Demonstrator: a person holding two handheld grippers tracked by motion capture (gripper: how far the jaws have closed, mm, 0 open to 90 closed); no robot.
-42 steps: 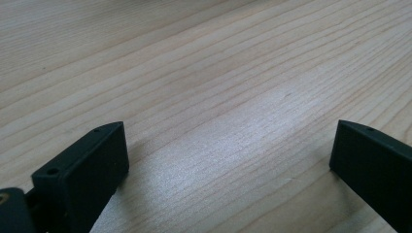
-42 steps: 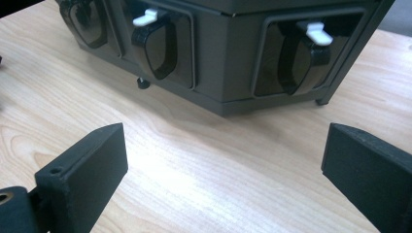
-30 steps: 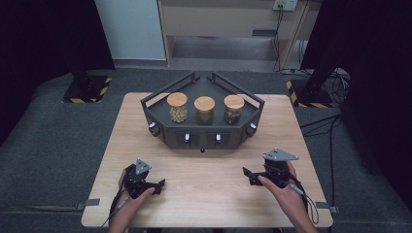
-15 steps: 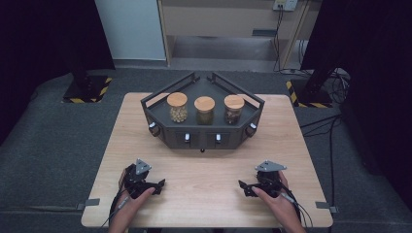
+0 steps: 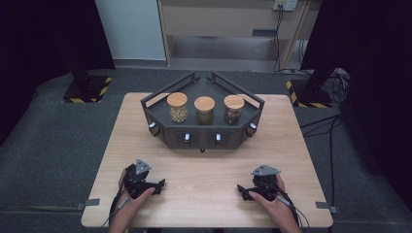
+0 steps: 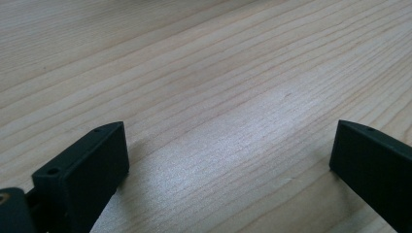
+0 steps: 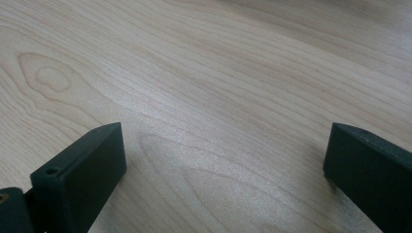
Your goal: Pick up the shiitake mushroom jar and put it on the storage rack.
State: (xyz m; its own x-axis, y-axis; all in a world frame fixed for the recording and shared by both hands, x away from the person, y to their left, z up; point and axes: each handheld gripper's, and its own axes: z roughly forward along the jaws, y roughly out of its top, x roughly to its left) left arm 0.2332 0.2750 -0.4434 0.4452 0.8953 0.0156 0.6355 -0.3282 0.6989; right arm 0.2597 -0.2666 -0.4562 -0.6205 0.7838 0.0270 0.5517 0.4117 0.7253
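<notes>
Left gripper and right gripper, jaws just widened, rest gaping and empty near the table's front edge; bare wood between them, jar tray well ahead

A light wooden worktop stands on grey carpet. At twelve o'clock a pale wall panel adjoins a beige cabinet. Black curtains hang at nine and three; hazard-striped bases flank the worktop.
</notes>
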